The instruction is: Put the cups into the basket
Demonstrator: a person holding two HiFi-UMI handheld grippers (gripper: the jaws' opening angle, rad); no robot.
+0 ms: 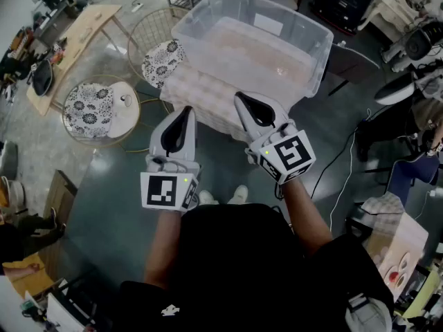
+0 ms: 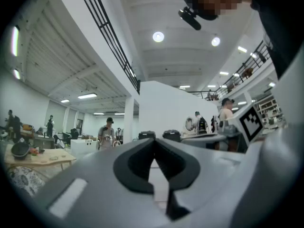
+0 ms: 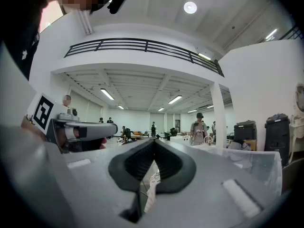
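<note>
In the head view I hold both grippers side by side, level, over the floor in front of a big clear plastic bin (image 1: 256, 37). The left gripper (image 1: 185, 113) has its jaws together with nothing between them, and the left gripper view shows its tips (image 2: 154, 144) meeting. The right gripper (image 1: 242, 101) is also shut and empty, its tips (image 3: 154, 144) touching. A round wire basket with floral lining (image 1: 100, 109) stands on the floor to the left, a second one (image 1: 160, 57) next to the bin. The bin's pale contents are blurred, and I cannot make out single cups.
A wooden table (image 1: 79, 30) stands at the far left with clutter beyond it. Chairs, cables and equipment (image 1: 387, 126) crowd the right side. My shoes (image 1: 221, 196) show below the grippers. Several people stand far off in the hall (image 3: 199, 127).
</note>
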